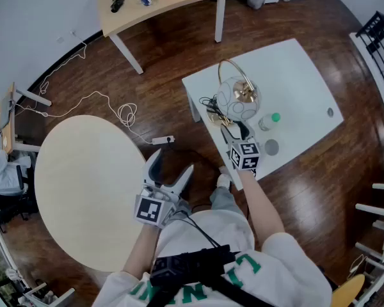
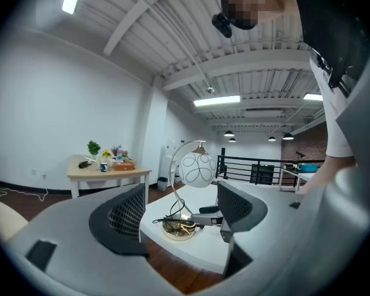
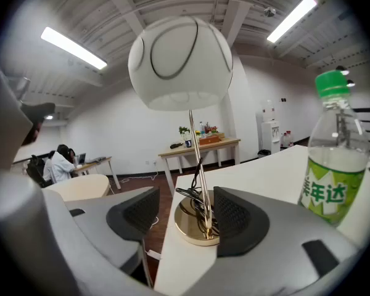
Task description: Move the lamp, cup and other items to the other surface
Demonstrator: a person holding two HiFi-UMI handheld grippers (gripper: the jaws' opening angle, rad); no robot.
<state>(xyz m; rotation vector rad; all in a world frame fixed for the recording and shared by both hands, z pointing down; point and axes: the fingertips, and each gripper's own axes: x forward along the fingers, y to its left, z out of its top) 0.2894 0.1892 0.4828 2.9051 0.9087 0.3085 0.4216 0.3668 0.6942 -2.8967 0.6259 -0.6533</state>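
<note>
The lamp has a white globe shade [image 1: 238,100] on a gold arc stem and a gold base [image 1: 216,116] wrapped in black cord. It stands on the white table [image 1: 294,75]. My right gripper [image 1: 235,132] is open at the table's near edge, low beside the base. In the right gripper view the base [image 3: 194,224] and thin stem sit just beyond the open right gripper [image 3: 185,211], with the stem close to the right jaw. A green-capped bottle [image 1: 267,121] and a grey cup [image 1: 271,148] stand to its right. My left gripper [image 1: 173,162] hangs open and empty over the floor.
A round beige table [image 1: 83,184] lies to the left. A wooden table [image 1: 160,5] with small items stands at the back. White cable and a power strip [image 1: 161,140] lie on the dark floor. A small grey item [image 1: 330,112] sits on the white table's right side.
</note>
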